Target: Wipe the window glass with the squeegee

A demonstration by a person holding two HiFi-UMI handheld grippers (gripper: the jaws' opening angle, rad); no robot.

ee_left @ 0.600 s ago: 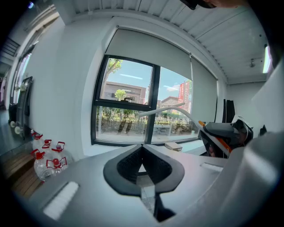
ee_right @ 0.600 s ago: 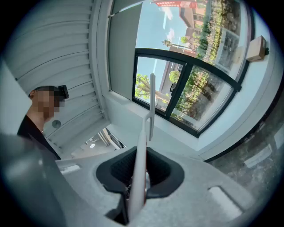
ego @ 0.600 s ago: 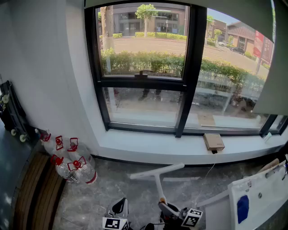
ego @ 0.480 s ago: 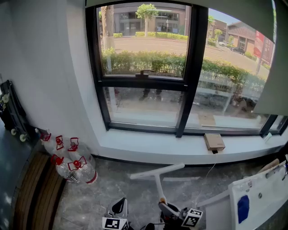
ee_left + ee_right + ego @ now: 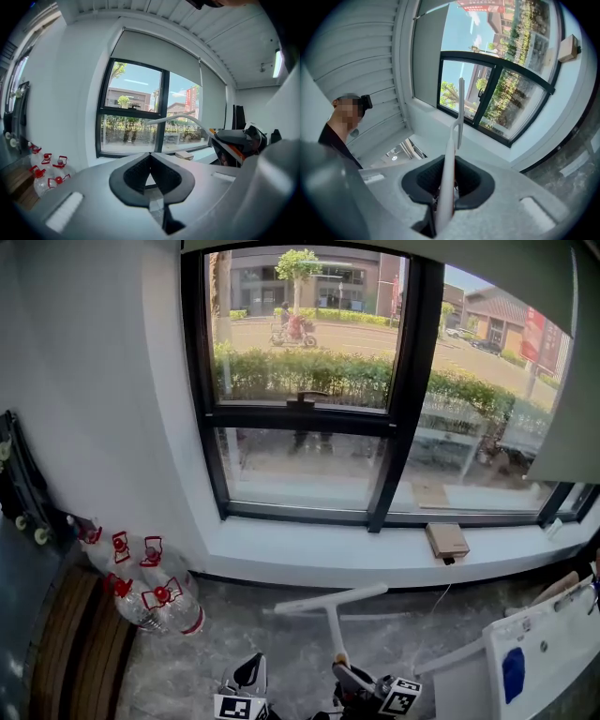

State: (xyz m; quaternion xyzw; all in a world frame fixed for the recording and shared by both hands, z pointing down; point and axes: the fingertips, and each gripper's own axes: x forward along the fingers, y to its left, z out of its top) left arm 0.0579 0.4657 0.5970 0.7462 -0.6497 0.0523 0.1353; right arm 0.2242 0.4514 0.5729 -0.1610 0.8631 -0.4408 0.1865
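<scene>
- Right claw [image 5: 345, 677] sits low at the bottom edge of the head view, with its jaws clamped tight on the handle of the white T-shaped plastic squeegee [image 5: 328, 600].
- The right gripper view confirms it: right claw [image 5: 449, 187] has both dark pads pressed against the white handle, and the squeegee [image 5: 457, 117] runs straight up out of the grip towards the window.
- The squeegee's handle rises from the claw and its cross bar lies level. The bar shows against the grey marble floor [image 5: 272, 648] below the white window sill [image 5: 337, 557], clear of the glass.
- Left claw [image 5: 249, 673] is just beside the right one, also low in the head view.
- In the left gripper view the left claw [image 5: 151, 174] has its pads drawn together with nothing between them. The squeegee's white bar [image 5: 183, 119] crosses the view off to its right.
- The large black-framed window [image 5: 405, 390] fills the wall ahead, with its handle on the middle crossbar and green hedges and a street beyond the glass.
- A small brown box [image 5: 446, 540] rests on the sill near the right end.
- A cluster of clear plastic water bottles with red caps [image 5: 155, 585] lies on the floor at the left, against the wall.
- A white panel with a blue patch [image 5: 548, 643] leans in at the lower right.
</scene>
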